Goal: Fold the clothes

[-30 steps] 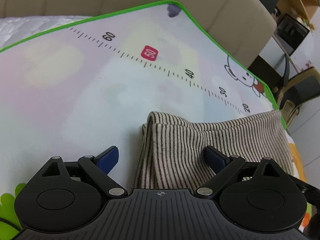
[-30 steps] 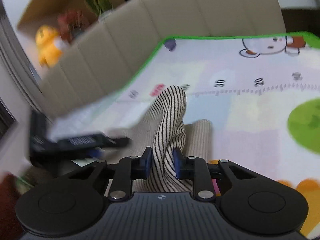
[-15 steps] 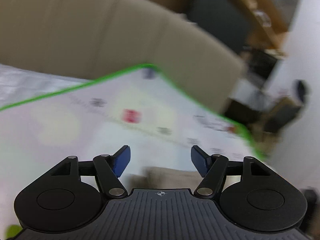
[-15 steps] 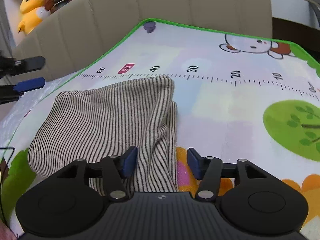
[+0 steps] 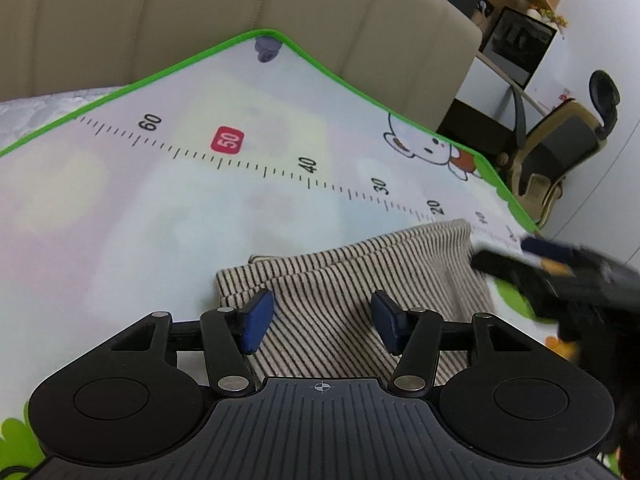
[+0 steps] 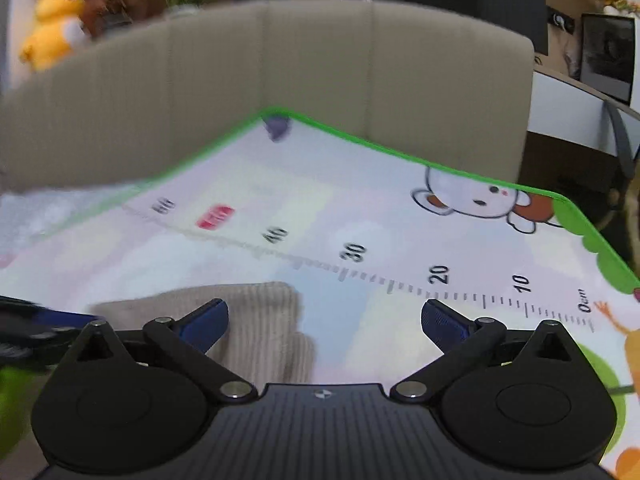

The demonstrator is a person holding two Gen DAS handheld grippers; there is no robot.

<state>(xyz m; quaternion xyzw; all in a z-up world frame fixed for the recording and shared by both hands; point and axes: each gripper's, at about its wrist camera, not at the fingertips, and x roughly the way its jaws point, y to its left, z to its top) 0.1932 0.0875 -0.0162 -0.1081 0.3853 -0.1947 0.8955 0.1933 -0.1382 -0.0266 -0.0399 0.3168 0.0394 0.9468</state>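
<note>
On a pastel play mat (image 5: 168, 208) edged in green and printed with a ruler scale and a cartoon bear, a striped garment (image 5: 352, 280) lies folded in layers, its near part running under the left tongs (image 5: 322, 322). Seen from the left wrist, those tongs hover over the striped cloth with their blue pads (image 5: 256, 320) partly apart and closing; the fabric shows between them, but the pads do not press on it. At the right edge of that view the right tongs (image 5: 560, 264) appear as a dark blur beside the garment's far corner. From the right wrist, the right tongs (image 6: 324, 320) are spread wide and opening, with nothing gripped: the garment (image 6: 248, 320) lies below the left pad (image 6: 204, 324) and bare mat (image 6: 400, 232) fills the rest of the gap. Behind the mat stands a beige padded backrest (image 6: 280, 72), with a yellow plush toy (image 6: 52, 24) beyond it.
</note>
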